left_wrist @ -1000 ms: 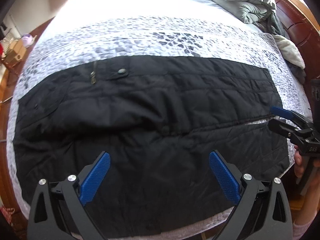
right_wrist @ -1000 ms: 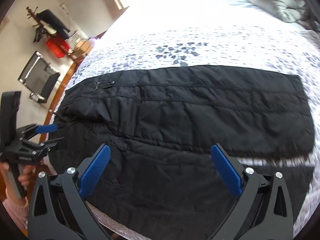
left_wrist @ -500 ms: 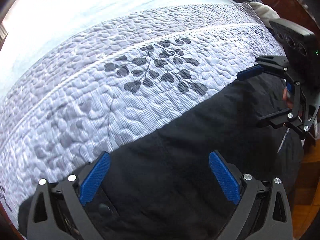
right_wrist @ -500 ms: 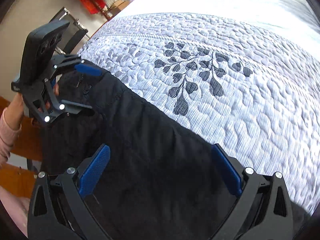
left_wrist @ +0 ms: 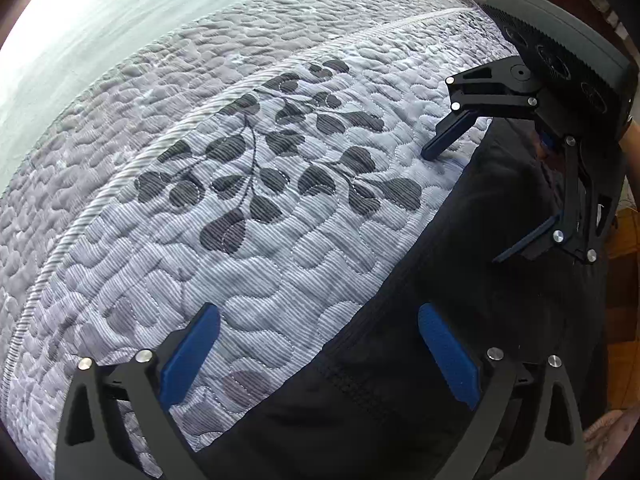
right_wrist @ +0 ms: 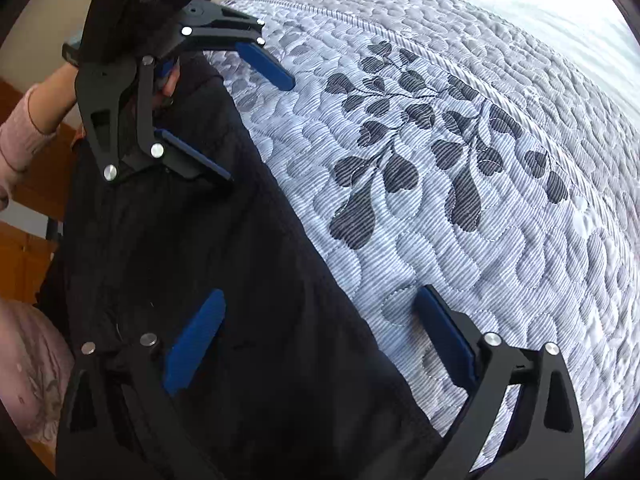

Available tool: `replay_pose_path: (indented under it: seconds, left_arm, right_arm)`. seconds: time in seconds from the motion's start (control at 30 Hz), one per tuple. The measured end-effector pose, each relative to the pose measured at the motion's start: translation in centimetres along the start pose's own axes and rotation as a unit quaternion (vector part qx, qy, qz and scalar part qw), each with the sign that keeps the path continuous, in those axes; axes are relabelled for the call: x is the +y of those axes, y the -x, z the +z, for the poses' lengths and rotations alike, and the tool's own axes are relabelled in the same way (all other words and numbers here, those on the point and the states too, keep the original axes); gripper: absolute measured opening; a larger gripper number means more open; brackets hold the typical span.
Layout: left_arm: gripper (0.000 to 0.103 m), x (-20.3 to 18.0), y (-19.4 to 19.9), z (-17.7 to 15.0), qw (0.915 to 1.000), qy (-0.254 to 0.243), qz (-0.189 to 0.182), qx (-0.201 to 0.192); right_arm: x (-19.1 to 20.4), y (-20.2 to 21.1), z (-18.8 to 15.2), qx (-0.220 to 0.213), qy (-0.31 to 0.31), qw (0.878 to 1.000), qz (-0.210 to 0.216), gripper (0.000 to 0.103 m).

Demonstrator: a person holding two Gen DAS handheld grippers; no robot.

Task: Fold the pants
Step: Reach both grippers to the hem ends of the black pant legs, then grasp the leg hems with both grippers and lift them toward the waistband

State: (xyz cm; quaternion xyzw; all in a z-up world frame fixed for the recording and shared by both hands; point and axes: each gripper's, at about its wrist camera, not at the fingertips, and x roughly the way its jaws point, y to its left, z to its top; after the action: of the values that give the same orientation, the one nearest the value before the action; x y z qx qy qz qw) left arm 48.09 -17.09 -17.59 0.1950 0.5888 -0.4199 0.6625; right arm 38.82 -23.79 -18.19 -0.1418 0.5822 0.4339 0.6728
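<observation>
Progress: early, by the look of it. Pants [left_wrist: 460,320] flat on quilt [left_wrist: 240,240], no fold seen in either view, nothing clamped yet. Left to do: grab far edge, fold lengthwise, then fold across — a guess from layout only.

Left wrist view: left gripper [left_wrist: 320,354] fingers wide apart, empty, straddling far edge of pants; left pad over quilt, right pad over black fabric. Touching fabric or just above — can't tell. Right gripper [left_wrist: 460,204] seen side-on at upper right, fingers apart, upper tip at quilt just past pants edge, lower finger over pants. Nothing between them. Leaf print on quilt beyond edge. Wood floor strip at far right.

Right wrist view: right gripper [right_wrist: 320,352] fingers spread, empty, also straddling edge; left pad over pants [right_wrist: 180,260], right pad over quilt [right_wrist: 480,220]. Left gripper [right_wrist: 260,120] at upper left, spread, one finger over quilt, other over pants near what looks like waist end. Hand [right_wrist: 52,96] w/ pink sleeve behind it.

Differences betw. views: only right view shows hand + sleeve clearly, pink fabric at lower left, pants drooping toward bed side. Only left view shows stitched seam band across pants near lower centre, plus quilt's far border. Each view gives the other gripper's side profile, confirming both apart.
</observation>
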Motion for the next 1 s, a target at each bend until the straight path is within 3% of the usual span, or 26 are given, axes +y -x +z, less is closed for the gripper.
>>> replay_pose_path:
  seconds: [0.07, 0.1, 0.17, 0.27, 0.4, 0.5, 0.63, 0.7, 0.77, 0.8, 0.87, 0.9, 1.0]
  left_arm:
    - [0.099, -0.1, 0.3, -0.3, 0.9998, -0.008, -0.016, 0.001]
    - [0.099, -0.1, 0.4, -0.6, 0.9997, -0.012, -0.021, 0.001]
    - [0.099, -0.6, 0.5, -0.7, 0.9995, -0.023, -0.02, 0.003]
    - [0.099, -1.2, 0.3, -0.2, 0.9991, -0.037, -0.02, 0.001]
    - [0.099, -1.9, -0.5, 1.0, 0.9976, -0.061, -0.03, 0.011]
    - [0.099, -2.5, -1.2, 2.0, 0.9957, -0.066, -0.063, 0.017]
    - [0.099, -2.6, -1.4, 2.8, 0.9859, -0.037, -0.158, 0.042]
    - [0.099, -2.7, -1.8, 2.7, 0.9828, -0.015, -0.174, 0.059]
    - [0.09, -3.1, -2.0, 2.4, 0.9877, -0.011, -0.144, 0.06]
    - [0.08, -3.1, -1.6, 1.8, 0.9899, -0.015, -0.129, 0.057]
    - [0.054, -3.6, -1.0, 1.5, 0.9897, -0.02, -0.132, 0.05]
    - [0.031, -3.9, -0.6, 1.3, 0.9882, -0.022, -0.144, 0.049]
    - [0.019, -5.9, 0.8, 0.3, 0.9937, -0.047, -0.099, 0.024]
  right_arm:
    - [0.1, 0.4, -0.2, -0.002, -0.002, 1.0, 0.018, 0.048]
    - [0.1, 0.7, -0.5, -0.002, -0.004, 1.0, 0.02, 0.045]
    - [0.7, 1.3, -1.0, -0.003, 0.013, 1.0, 0.009, 0.025]
    - [1.5, 2.6, -1.8, -0.024, 0.024, 0.999, 0.003, 0.011]
    - [2.6, 5.8, -3.3, -0.07, 0.036, 0.997, -0.004, 0.007]
    - [3.6, 7.5, -4.0, -0.104, 0.044, 0.994, -0.009, 0.006]
    - [4.8, 9.1, -4.8, -0.129, 0.049, 0.99, -0.029, 0.006]
    - [5.3, 9.5, -5.2, -0.137, 0.047, 0.989, -0.039, 0.006]
    - [5.9, 9.7, -5.1, -0.148, 0.044, 0.987, -0.048, 0.006]
    - [6.2, 9.5, -4.7, -0.152, 0.042, 0.986, -0.051, 0.006]
    - [6.8, 9.3, -4.9, -0.154, 0.039, 0.985, -0.069, 0.006]
    - [7.1, 9.1, -5.0, -0.156, 0.036, 0.984, -0.075, 0.006]
    - [8.1, 9.2, -5.3, -0.173, 0.024, 0.98, -0.095, 0.006]
